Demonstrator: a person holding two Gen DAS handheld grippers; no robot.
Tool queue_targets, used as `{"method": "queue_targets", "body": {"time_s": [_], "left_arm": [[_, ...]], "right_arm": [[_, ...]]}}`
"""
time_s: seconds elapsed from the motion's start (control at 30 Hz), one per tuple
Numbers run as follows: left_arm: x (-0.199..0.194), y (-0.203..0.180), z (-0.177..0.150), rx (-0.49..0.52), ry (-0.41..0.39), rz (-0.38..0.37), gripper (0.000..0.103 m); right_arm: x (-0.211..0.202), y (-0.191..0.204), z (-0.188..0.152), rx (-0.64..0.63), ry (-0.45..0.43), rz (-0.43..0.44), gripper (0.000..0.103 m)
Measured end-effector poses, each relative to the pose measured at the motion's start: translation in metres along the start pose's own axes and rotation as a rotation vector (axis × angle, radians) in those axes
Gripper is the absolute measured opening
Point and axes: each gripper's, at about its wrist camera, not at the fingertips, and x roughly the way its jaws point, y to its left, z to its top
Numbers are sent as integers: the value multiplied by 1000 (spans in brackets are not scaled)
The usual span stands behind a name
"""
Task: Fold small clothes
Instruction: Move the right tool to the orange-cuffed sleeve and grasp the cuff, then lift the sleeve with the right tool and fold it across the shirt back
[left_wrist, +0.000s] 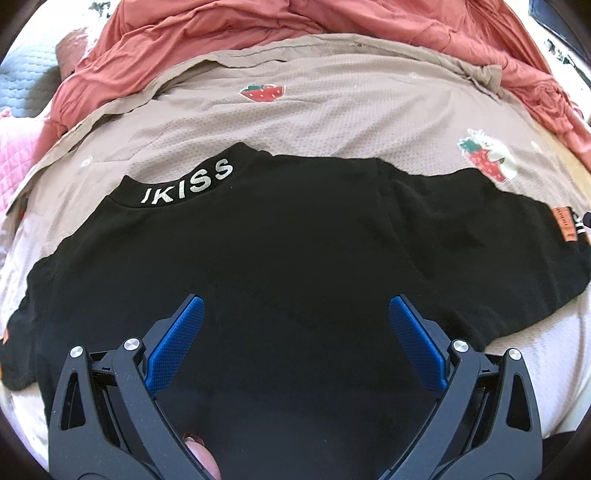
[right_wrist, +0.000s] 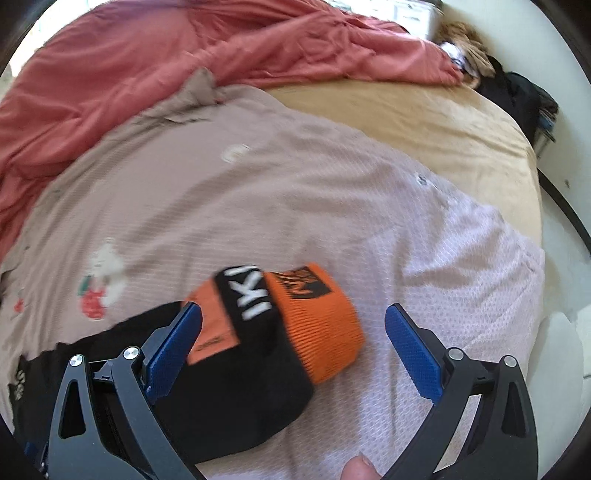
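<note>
While both grippers hover above the bed, the scene reads as follows.
Black top (left_wrist: 280, 251): spread flat on the strawberry-print blanket (left_wrist: 332, 110), white-lettered collar (left_wrist: 184, 182) at the far side, sleeves running out left and right.
Left gripper (left_wrist: 295, 325): over the near middle of the garment, jaws spread wide, nothing between the blue pads (left_wrist: 177, 339).
Right gripper (right_wrist: 293, 332): jaws wide apart around the orange cuff (right_wrist: 321, 317) of the right sleeve, not closed on it; view blurred.
Red quilt (right_wrist: 147, 66): bunched along the far edge.
Tan sheet (right_wrist: 424, 129): far right.
</note>
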Motion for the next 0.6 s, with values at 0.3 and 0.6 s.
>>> {"method": "queue_targets", "body": {"time_s": [0.3,0.6], "left_arm": [[27,13,-12,-31,40,-43,94],[-12,42,-21,-129,-3,-105,94]], "right_arm": [[23,11,-10,10,89,28,63],[-41,43,-5,-87,-93,297,19]]}}
